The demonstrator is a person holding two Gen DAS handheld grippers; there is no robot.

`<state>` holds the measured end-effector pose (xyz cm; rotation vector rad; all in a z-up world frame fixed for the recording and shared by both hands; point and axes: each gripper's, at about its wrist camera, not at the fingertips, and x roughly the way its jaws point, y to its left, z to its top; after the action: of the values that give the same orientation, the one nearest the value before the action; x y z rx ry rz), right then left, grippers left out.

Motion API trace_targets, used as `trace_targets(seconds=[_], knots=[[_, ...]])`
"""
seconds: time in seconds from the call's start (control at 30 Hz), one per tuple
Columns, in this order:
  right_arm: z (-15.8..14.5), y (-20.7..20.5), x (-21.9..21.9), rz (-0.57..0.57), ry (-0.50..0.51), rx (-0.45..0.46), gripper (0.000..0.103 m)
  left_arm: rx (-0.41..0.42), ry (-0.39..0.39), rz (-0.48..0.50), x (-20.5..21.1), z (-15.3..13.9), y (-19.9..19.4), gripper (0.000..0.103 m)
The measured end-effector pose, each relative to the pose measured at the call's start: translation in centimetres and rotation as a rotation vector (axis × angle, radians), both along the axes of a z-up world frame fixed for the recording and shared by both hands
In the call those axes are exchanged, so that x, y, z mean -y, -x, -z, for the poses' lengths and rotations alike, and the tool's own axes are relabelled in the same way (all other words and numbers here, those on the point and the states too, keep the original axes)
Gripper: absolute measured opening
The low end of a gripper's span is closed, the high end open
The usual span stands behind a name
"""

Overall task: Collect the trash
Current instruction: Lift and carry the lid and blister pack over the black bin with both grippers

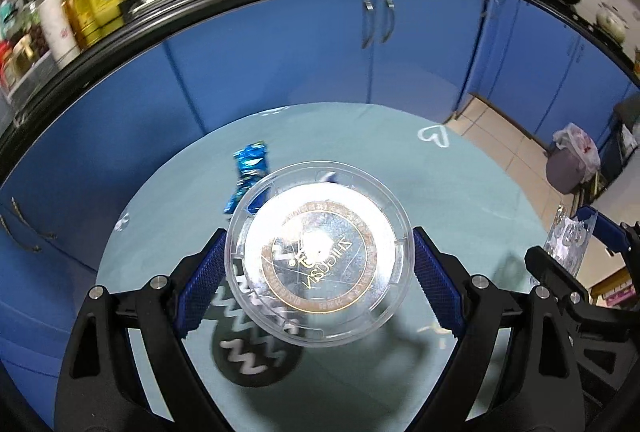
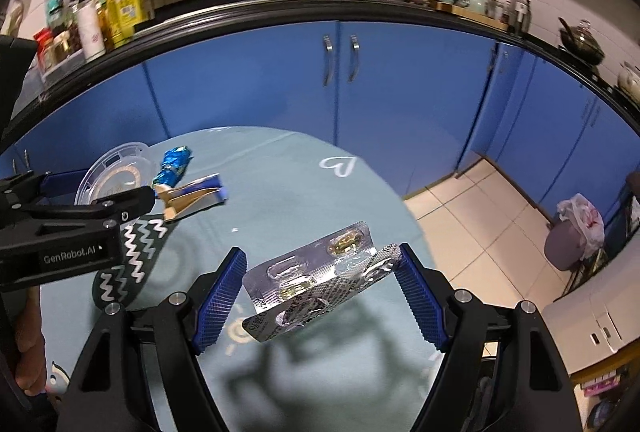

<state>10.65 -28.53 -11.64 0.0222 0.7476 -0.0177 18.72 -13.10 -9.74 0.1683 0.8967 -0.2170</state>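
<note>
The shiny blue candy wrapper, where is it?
The blue wrapper lies on the round table, just behind the clear lid held in the left gripper.

Round bench (image 2: pixel 304 192) under pale teal cloth; blue foil wrapper (image 2: pixel 173 165) lying on it, torn gold-and-blue packet (image 2: pixel 192 198) just beside that wrapper, dark zigzag-patterned coaster (image 2: pixel 132 256) near.

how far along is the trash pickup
Midway. Nothing visibly binned yet. In hand: the left gripper is shut on a clear plastic lid, and the right gripper holds a pill blister pack above the table. Left: a blue wrapper and a torn blue and gold packet lie on the table. The bagged bin stands on the floor beyond.
</note>
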Motion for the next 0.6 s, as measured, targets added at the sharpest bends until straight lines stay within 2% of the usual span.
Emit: trace_targets(seconds=[0.6], knots=[[-0.8, 5.0, 9.8, 0.166, -0.036, 0.037, 0.074, 0.036, -0.041, 0.176, 10.7, -1.5, 4.0, 0.087]])
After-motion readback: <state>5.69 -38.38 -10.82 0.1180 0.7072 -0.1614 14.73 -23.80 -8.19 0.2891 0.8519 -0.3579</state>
